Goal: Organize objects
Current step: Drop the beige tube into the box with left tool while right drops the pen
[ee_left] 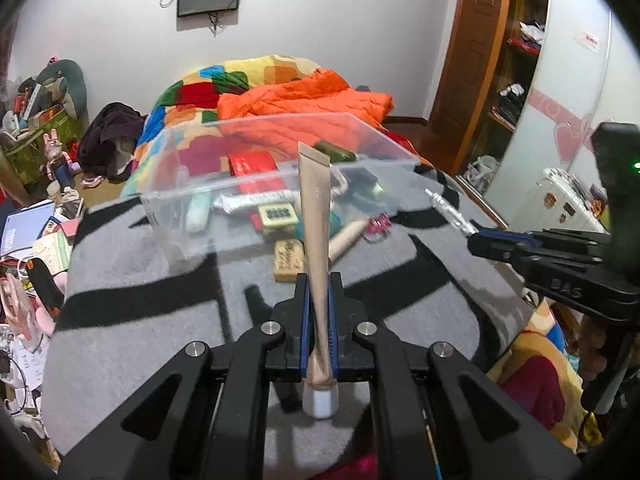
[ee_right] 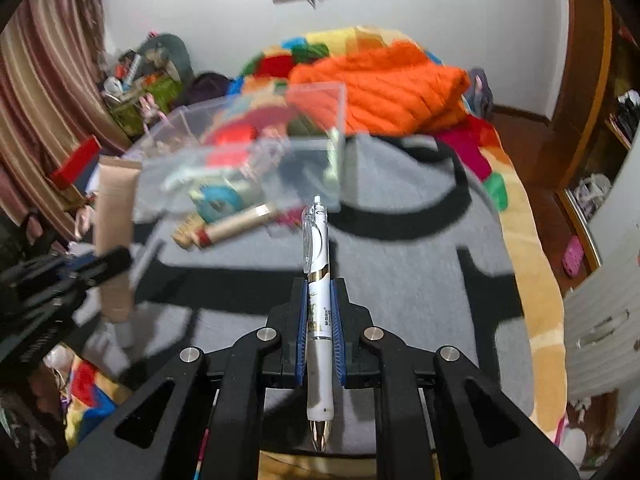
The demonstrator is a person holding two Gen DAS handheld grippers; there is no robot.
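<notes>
Jaws hiding tube (ee_left: 316,216) and pen (ee_right: 318,280) middles

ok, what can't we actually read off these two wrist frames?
- Bin contents: right wrist view, motion blur smears them.
- Left gripper and tan tube: right wrist view, blurred; grip clear only in left wrist view.
- Pen: left wrist view, small, far end hidden inside right gripper.
- Tube label: unreadable.

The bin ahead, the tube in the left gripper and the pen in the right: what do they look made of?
Bin: clear rigid plastic, glossy; its contents show through the walls.
Tube: probably soft matte plastic, beige, flat crimped end, white cap; pinched in the left gripper.
Pen: white printed plastic barrel, clear clip, metallic-looking tip and ring; clamped in the right gripper.
</notes>
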